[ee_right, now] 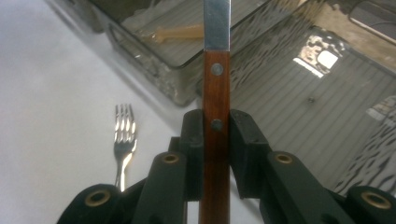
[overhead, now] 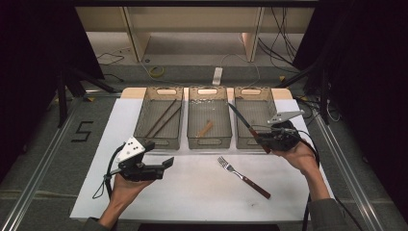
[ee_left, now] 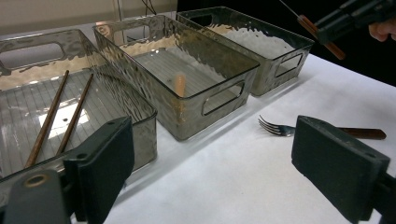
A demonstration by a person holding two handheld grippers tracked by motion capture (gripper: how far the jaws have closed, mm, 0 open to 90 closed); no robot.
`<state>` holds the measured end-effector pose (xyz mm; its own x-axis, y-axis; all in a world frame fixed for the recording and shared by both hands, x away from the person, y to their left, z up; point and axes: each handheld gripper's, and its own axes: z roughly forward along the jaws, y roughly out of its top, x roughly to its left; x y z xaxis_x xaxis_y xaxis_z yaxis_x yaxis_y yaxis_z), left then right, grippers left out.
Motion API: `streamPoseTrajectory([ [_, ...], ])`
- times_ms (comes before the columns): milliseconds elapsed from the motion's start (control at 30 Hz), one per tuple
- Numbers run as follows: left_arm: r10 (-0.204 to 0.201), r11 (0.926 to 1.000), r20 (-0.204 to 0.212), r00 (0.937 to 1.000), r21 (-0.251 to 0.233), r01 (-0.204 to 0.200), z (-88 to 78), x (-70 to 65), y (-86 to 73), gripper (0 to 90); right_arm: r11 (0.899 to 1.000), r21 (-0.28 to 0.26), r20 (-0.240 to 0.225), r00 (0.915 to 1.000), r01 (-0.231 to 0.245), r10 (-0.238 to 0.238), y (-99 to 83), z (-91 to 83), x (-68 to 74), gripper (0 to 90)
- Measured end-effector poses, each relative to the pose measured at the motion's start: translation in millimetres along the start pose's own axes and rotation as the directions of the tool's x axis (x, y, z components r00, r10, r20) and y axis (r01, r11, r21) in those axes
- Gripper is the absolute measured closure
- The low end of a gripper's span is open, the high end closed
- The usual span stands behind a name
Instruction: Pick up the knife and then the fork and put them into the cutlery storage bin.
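Observation:
My right gripper [ee_right: 216,126] is shut on the brown wooden handle of a table knife [ee_right: 216,84]. In the high view the knife [overhead: 243,122] slants up and to the left over the front of the right clear bin [overhead: 250,90], held there by the right gripper [overhead: 266,140]. A fork [overhead: 240,175] with a dark handle lies on the white mat in front of the bins. At the mat's left, my left gripper [overhead: 168,162] stands open, its jaws wide apart with nothing between them. In the left gripper view the fork [ee_left: 280,129] lies beyond the left gripper [ee_left: 215,154].
Three clear bins stand in a row at the back of the mat. The left bin [overhead: 159,143] holds two chopsticks [ee_left: 60,116]. A small pale wooden piece [ee_right: 180,32] lies in the middle bin [overhead: 209,143]. Cables trail on the floor beyond the table.

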<state>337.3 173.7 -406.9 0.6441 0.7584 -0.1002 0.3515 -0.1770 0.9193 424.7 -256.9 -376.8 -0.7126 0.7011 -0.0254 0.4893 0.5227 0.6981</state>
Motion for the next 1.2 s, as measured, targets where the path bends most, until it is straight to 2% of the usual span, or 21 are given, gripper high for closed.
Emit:
streamPoseTrajectory([
  [233,0.002,1.0000,-0.003,1.0000,-0.003,-0.002,0.0,-0.1,0.1,13.0,0.999,-0.006,0.043,0.9982,-0.041,0.041,10.0,3.0,-15.0,76.9],
  [433,0.005,1.0000,-0.005,1.0000,-0.005,-0.005,-0.1,-0.5,0.2,13.0,0.997,-0.009,0.086,0.9931,-0.079,0.080,18.7,6.1,-27.9,76.9],
  [600,-0.001,0.9999,-0.008,1.0000,-0.012,0.001,-0.2,-0.7,0.2,13.0,0.994,-0.010,0.106,0.9887,-0.106,0.107,27.3,10.6,-34.5,76.8],
  [933,0.001,0.9997,-0.011,0.9999,-0.023,-0.001,-1.6,-0.3,0.6,13.0,0.983,0.000,0.126,0.9749,-0.185,0.183,33.5,25.0,-48.3,76.8],
  [1067,0.003,0.9997,-0.010,0.9999,-0.025,-0.003,-1.8,-0.5,0.8,13.0,0.976,0.006,0.140,0.9666,-0.218,0.215,33.7,32.6,-53.6,76.8],
  [1200,0.001,0.9997,-0.010,0.9999,-0.026,-0.002,-1.9,-0.2,0.8,13.0,0.970,0.031,0.155,0.9596,-0.243,0.235,33.2,40.9,-58.6,76.7],
])
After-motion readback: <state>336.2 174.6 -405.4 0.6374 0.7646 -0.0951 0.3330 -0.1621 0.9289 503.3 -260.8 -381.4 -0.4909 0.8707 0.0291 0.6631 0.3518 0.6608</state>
